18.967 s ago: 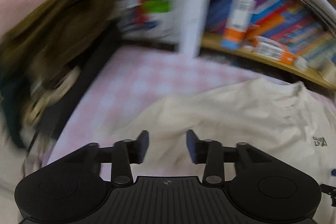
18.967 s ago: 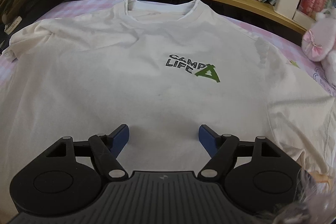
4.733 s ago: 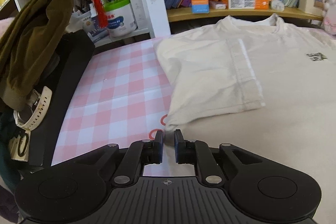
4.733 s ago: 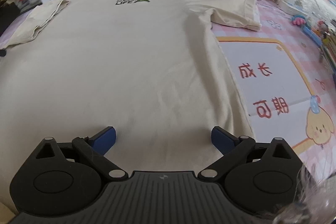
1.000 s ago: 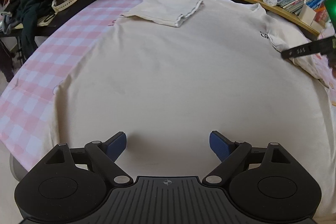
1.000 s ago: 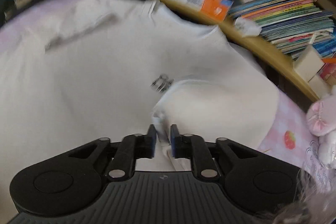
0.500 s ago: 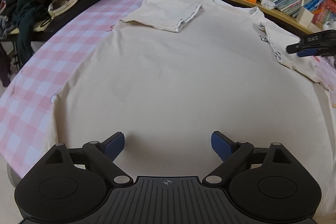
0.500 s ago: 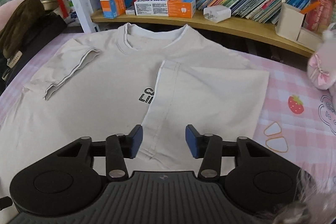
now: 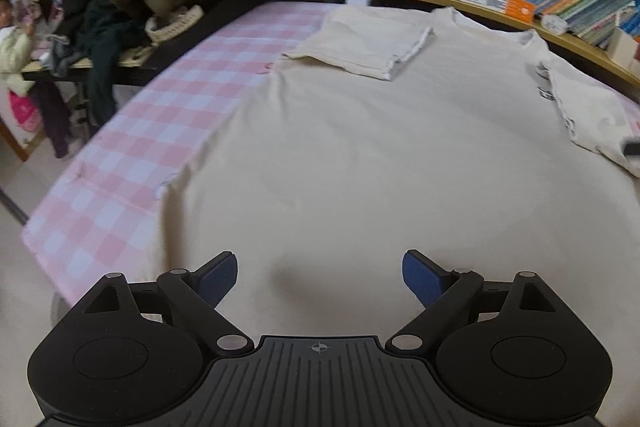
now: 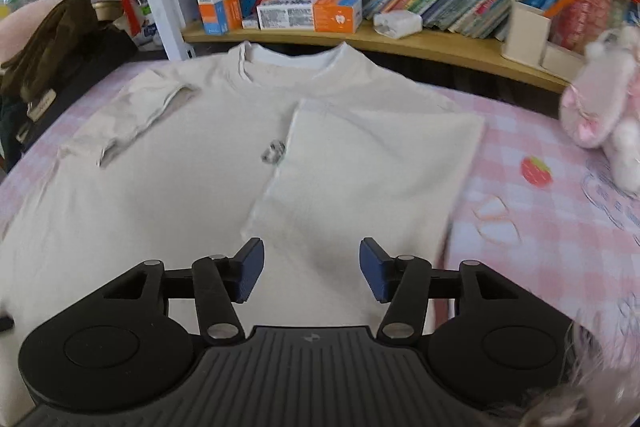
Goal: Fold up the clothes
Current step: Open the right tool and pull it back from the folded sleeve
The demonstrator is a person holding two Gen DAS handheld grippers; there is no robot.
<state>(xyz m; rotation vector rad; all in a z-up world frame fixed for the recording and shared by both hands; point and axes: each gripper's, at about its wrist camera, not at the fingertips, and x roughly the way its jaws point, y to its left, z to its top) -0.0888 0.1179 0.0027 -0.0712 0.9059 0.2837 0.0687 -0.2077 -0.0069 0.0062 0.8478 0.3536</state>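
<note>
Hovering empty over T-shirt (image 10: pixel 168 211): left claw (image 9: pixel 318 277); right claw (image 10: pixel 311 269).

Both short sleeves of the cream cotton T-shirt (image 10: pixel 208 211) now lie folded inward. The right gripper (image 10: pixel 311 269) has let go, its jaws spread wider.

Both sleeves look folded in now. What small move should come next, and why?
Probably lower the open left gripper onto the T-shirt hem just below it and pinch. Both sleeves lie folded inward, the right gripper is open and empty, and the long body is still unfolded.
</note>
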